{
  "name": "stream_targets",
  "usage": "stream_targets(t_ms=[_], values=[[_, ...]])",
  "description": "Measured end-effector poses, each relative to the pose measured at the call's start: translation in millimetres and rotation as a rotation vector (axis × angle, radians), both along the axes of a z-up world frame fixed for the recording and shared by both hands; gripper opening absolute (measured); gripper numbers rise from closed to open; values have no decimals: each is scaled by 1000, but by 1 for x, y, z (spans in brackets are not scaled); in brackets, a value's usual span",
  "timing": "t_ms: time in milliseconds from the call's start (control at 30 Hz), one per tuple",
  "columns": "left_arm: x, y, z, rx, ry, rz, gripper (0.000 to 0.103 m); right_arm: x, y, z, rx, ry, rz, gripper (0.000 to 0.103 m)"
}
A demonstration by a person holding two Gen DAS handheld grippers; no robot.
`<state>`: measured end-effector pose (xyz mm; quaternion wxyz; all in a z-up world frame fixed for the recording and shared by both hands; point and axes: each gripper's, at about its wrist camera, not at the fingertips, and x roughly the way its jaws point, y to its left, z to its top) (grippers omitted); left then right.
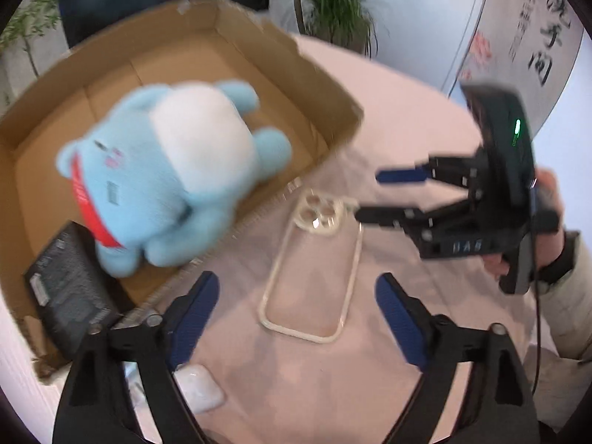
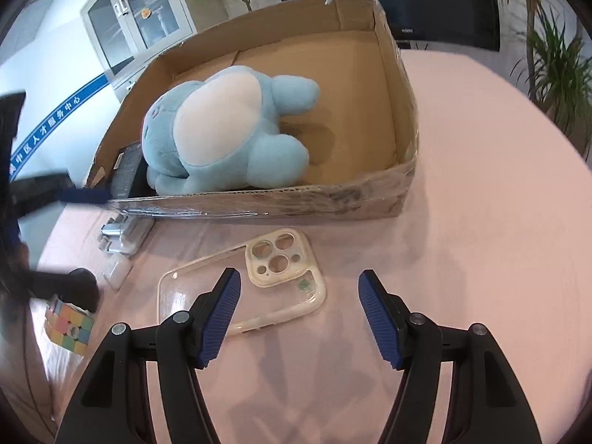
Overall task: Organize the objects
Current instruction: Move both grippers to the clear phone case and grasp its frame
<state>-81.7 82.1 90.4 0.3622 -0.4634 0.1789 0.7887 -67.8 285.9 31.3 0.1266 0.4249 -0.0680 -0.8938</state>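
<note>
Phone case lies flat on our pink counter, just beside the box holding the plush. Our left claw and right claw both gape empty above it.

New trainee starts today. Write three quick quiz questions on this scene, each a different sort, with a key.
1. True or false: the plush lies inside the box.
2. Which lies on the table outside the box? A) phone case B) plush C) black pack
3. Fill in: the right claw holds ____.

Key: 1 true; 2 A; 3 nothing.
</note>
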Motion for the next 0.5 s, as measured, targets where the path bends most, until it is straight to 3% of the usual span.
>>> stream_targets(t_ms=[133,333,400,500], values=[[3,7,-20,-87,-26,-37,86,-10,-15,-8,21,-25,44,52],[2,9,-28,-96,-49,-42,86,-35,-36,-27,52,-86,124,53],[0,8,-29,-95,-59,-33,86,-32,-41,-28,87,-65,138,53],[-2,4,-31,-96,-74,-16,86,-25,-40,-30,82,-71,103,50]])
